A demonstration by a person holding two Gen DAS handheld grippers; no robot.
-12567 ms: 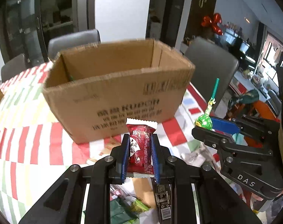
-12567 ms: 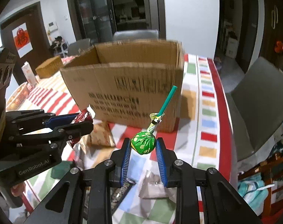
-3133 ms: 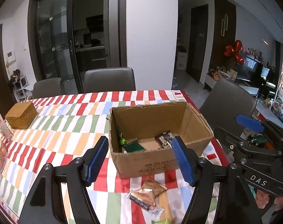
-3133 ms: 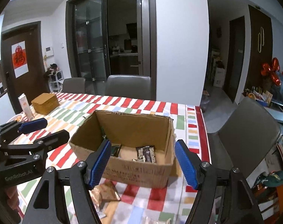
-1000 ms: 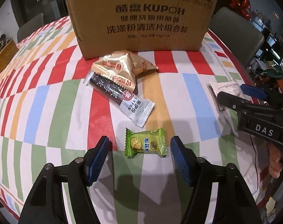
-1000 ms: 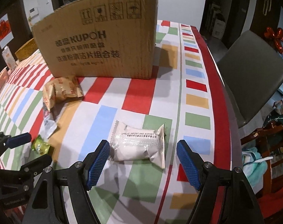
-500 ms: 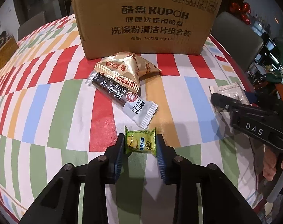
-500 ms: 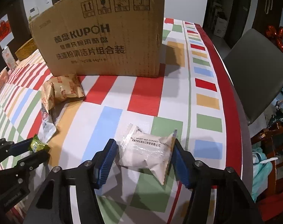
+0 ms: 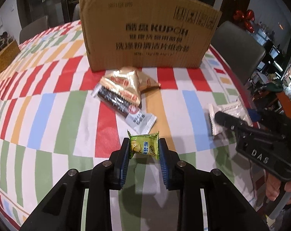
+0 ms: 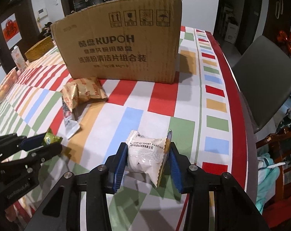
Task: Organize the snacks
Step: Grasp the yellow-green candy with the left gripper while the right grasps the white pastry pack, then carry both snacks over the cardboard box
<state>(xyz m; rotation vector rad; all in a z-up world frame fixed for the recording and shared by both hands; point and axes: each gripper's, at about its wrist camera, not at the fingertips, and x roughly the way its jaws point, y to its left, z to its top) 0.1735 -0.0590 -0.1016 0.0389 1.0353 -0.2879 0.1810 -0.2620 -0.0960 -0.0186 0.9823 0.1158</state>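
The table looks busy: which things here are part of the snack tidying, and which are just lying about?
Part of the job:
green snack packet in left gripper
white snack packet in right gripper
gold packets
dark bar
cardboard box

Lying about:
woven basket
grey chair

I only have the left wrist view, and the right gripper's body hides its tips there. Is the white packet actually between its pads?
Observer: Yes. In the right wrist view the white packet sits between the right gripper's pads, touching both, as the jaws are closing.
Operator: Is it squared up?
Observer: Not quite. One crimped end stands folded up against a pad.
Operator: Anything between it and the cardboard box?
Observer: Only bare tablecloth up to the cardboard box; the gold packets lie off to one side.
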